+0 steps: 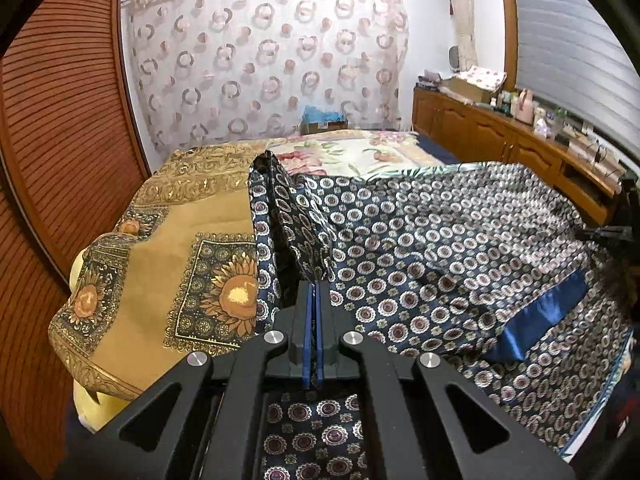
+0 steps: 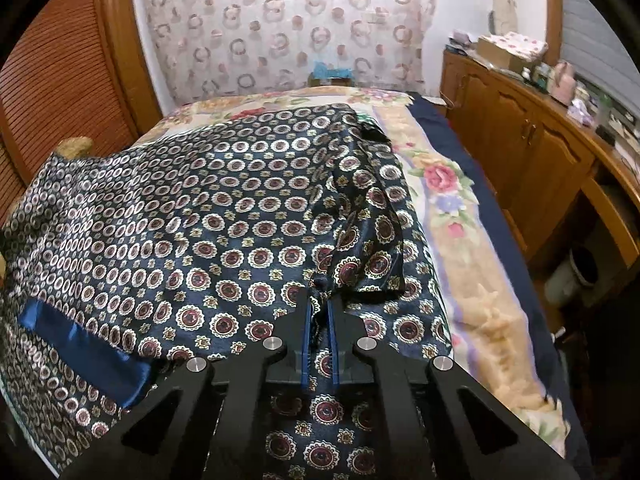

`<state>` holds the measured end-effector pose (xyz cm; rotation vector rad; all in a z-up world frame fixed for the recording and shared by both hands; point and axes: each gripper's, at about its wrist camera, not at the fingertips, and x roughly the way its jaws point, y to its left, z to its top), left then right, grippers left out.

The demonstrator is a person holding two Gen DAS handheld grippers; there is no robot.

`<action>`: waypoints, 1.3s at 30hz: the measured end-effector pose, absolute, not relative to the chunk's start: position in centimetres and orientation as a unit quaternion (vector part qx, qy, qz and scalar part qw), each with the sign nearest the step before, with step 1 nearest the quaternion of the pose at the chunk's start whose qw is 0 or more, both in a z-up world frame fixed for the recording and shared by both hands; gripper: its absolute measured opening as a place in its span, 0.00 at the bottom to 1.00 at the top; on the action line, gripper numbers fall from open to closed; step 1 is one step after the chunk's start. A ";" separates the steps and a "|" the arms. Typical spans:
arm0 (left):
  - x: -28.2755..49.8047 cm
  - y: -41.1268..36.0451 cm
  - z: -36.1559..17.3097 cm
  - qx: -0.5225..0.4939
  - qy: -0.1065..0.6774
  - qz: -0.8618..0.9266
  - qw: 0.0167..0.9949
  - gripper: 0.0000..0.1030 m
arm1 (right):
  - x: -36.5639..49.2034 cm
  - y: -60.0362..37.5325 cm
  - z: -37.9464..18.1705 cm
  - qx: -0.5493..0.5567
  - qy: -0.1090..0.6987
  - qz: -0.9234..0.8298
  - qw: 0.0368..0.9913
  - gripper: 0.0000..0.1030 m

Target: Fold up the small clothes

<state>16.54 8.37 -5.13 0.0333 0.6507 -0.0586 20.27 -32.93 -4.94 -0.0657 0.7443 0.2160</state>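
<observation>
A dark blue satin garment (image 1: 440, 240) printed with small round medallions lies spread over the bed, a plain blue satin band (image 1: 536, 316) on it. My left gripper (image 1: 314, 285) is shut on a raised fold at the garment's left edge, and the cloth rises from its tips in a ridge. In the right wrist view the same garment (image 2: 180, 216) covers the bed's left half, with the blue band (image 2: 80, 348) at lower left. My right gripper (image 2: 319, 300) is shut on a bunched fold near the garment's right edge. The other gripper's black tip (image 1: 608, 236) shows at the far right.
A tan sunflower-print cover (image 1: 172, 264) lies left of the garment, a floral bedspread (image 2: 460, 216) on the right and beyond. A wooden cabinet (image 2: 532, 144) with clutter on top runs along the right wall. A louvred wooden door (image 1: 52, 128) stands on the left, a patterned curtain (image 1: 264, 64) behind.
</observation>
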 end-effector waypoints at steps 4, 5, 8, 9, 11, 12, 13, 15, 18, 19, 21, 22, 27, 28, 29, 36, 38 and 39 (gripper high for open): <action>15.6 8.5 -3.7 0.007 0.302 -0.037 0.952 0.02 | 18.7 -32.8 -2.9 -0.041 0.329 0.114 0.937 0.05; 15.1 8.6 -3.1 0.002 0.295 -0.041 0.955 0.02 | 18.2 -33.0 -2.2 -0.039 0.320 0.117 0.939 0.05; 14.2 8.9 -1.7 -0.010 0.279 -0.052 0.959 0.02 | 16.5 -33.4 -0.2 -0.038 0.298 0.126 0.945 0.05; 13.8 9.1 -1.3 -0.013 0.274 -0.054 0.960 0.02 | 16.0 -33.6 0.2 -0.039 0.293 0.127 0.947 0.05; 12.9 9.3 -0.5 -0.018 0.265 -0.058 0.962 0.02 | 14.6 -34.0 1.2 -0.042 0.286 0.134 0.948 0.05; 12.3 9.6 -0.2 -0.022 0.261 -0.061 0.963 0.02 | 14.2 -34.2 1.5 -0.043 0.285 0.136 0.948 0.05; 11.7 9.9 -0.2 -0.026 0.260 -0.063 0.963 0.02 | 13.5 -34.5 1.7 -0.043 0.286 0.141 0.947 0.05; 10.6 10.3 -0.5 -0.031 0.263 -0.065 0.962 0.02 | 12.2 -34.9 1.7 -0.047 0.288 0.146 0.945 0.05; 9.0 11.0 -1.5 -0.034 0.271 -0.059 0.960 0.02 | 9.8 -35.6 1.1 -0.047 0.293 0.154 0.942 0.05; 8.5 11.2 -2.0 -0.038 0.275 -0.058 0.959 0.02 | 9.2 -36.0 0.9 -0.046 0.295 0.155 0.942 0.05; 7.5 11.7 -2.7 -0.046 0.282 -0.054 0.957 0.02 | 8.0 -36.8 0.7 -0.042 0.299 0.158 0.940 0.05; 7.2 11.8 -3.0 -0.047 0.284 -0.051 0.956 0.02 | 7.3 -37.0 0.5 -0.041 0.300 0.159 0.940 0.05; 7.2 11.4 -6.2 -0.039 0.319 -0.029 0.946 0.02 | 8.3 -37.3 -0.8 -0.045 0.326 0.147 0.933 0.05; 7.4 11.3 -6.7 -0.040 0.325 -0.029 0.944 0.02 | 8.9 -37.4 -1.6 -0.044 0.335 0.143 0.930 0.05; 7.5 11.2 -7.2 -0.040 0.330 -0.028 0.943 0.02 | 9.1 -37.0 -1.6 -0.041 0.339 0.141 0.929 0.05; 7.3 10.6 -8.4 -0.036 0.340 -0.020 0.940 0.12 | 10.1 -36.6 -2.0 -0.042 0.342 0.138 0.929 0.05; 6.9 10.7 -8.2 -0.036 0.333 -0.020 0.942 0.33 | 10.1 -36.4 -1.7 -0.045 0.337 0.134 0.931 0.05; 6.8 10.9 -8.1 -0.038 0.330 -0.019 0.943 0.45 | 9.3 -36.2 -1.6 -0.045 0.332 0.132 0.933 0.07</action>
